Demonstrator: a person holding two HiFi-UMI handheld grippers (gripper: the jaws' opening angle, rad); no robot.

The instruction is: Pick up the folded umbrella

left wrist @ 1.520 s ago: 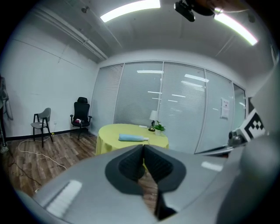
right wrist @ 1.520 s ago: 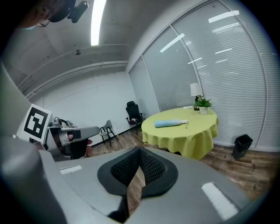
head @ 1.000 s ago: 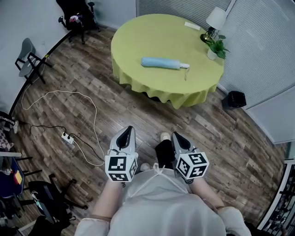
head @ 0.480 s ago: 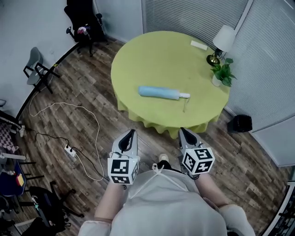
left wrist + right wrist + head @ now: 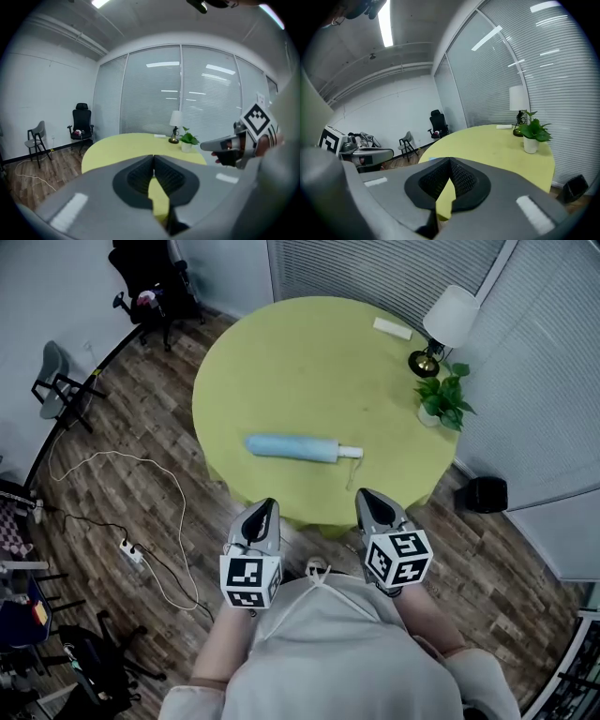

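Note:
The folded umbrella point(image 5: 292, 449) is light blue with a white handle point(image 5: 349, 453). It lies across the near part of the round table with the yellow-green cloth point(image 5: 319, 362). My left gripper point(image 5: 263, 507) hangs just short of the table's near edge, below the umbrella's middle, its jaws shut with nothing between them point(image 5: 153, 157). My right gripper point(image 5: 366, 495) is at the table edge below the handle, also shut and empty point(image 5: 449, 160). Neither touches the umbrella. In both gripper views the jaws hide most of the umbrella.
At the table's far right stand a lamp point(image 5: 445, 320) and a potted plant point(image 5: 439, 404), with a small white object point(image 5: 392, 328) behind. A black bin point(image 5: 480, 494) sits on the floor at right. At left are a power strip with cable point(image 5: 129, 549), a grey chair point(image 5: 56, 381) and an office chair point(image 5: 150, 282).
Both grippers have moved forward together up to the table's near edge, staying shut. The table and umbrella now sit closer and lower in the head view.

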